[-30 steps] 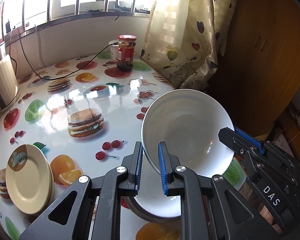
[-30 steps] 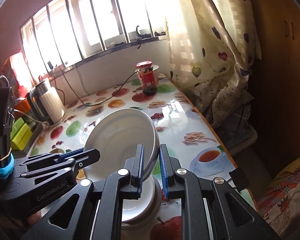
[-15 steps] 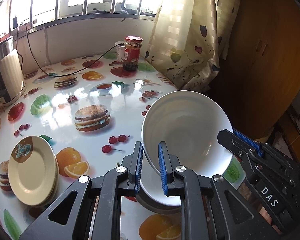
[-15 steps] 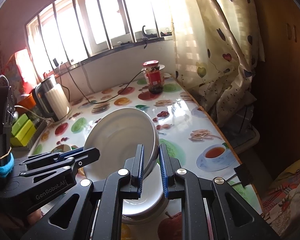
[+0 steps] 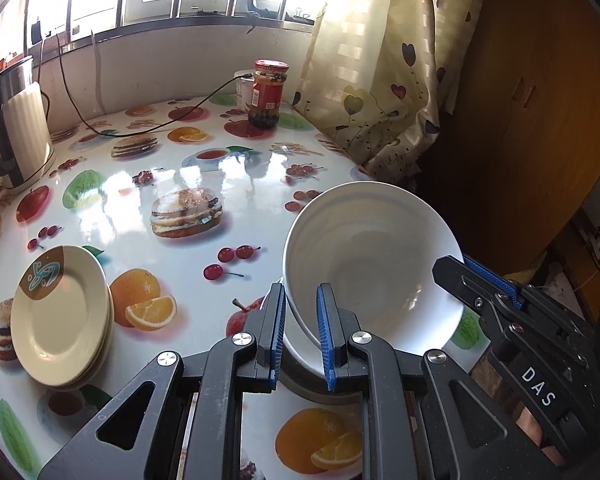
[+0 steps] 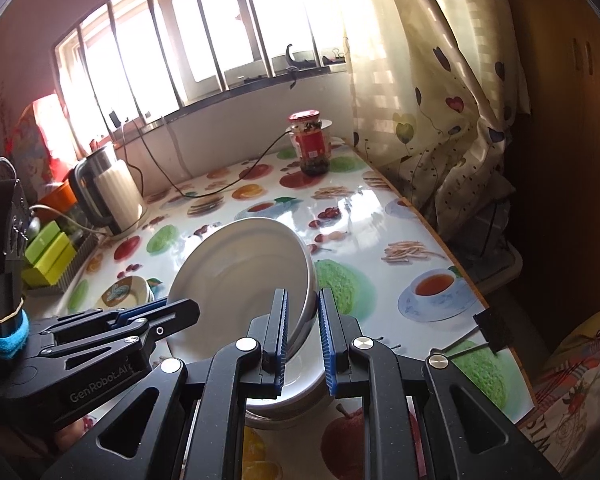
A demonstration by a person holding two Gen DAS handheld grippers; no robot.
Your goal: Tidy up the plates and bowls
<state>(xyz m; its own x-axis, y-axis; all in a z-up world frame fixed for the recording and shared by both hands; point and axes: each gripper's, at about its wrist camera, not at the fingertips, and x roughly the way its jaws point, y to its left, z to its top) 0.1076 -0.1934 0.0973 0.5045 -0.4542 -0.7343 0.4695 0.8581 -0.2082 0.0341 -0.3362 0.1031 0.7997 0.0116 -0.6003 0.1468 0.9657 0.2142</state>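
On the glossy surface point(image 5: 112, 208) printed with burgers, cherries and oranges, two tools hold one tilted white ceramic bowl point(image 5: 374, 264) between them. The left tool point(image 5: 302, 336) pinches the bowl's near-left rim between its blue-lined fingers, one finger inside the wall and one outside. The right tool point(image 6: 303, 340) pinches the opposite rim the same way; in the left wrist view its black fingers reach in from the right and clamp the bowl's right edge point(image 5: 472, 276). The bowl leans with its hollow facing the left camera, and its lower edge sits over a second white bowl point(image 5: 300, 356), which rests in a dark shallow dish point(image 5: 320, 390) on the surface. Whether the tilted bowl touches the one beneath cannot be told.

To the left lies a stack of cream round plates point(image 5: 60, 312); about three rims show at its edge, and the top plate carries a brown patch with a teal pattern. That makes two white bowls, one dark dish and one plate stack.

Further back stands one glass jar with a red lid and red label point(image 5: 269, 94), with a small white cup point(image 5: 244, 92) just behind it. One white and steel electric kettle point(image 5: 16, 132) stands at the far left, and a black cable point(image 5: 160, 124) runs across the surface. A cream curtain with heart shapes point(image 5: 380, 60) hangs at the right.
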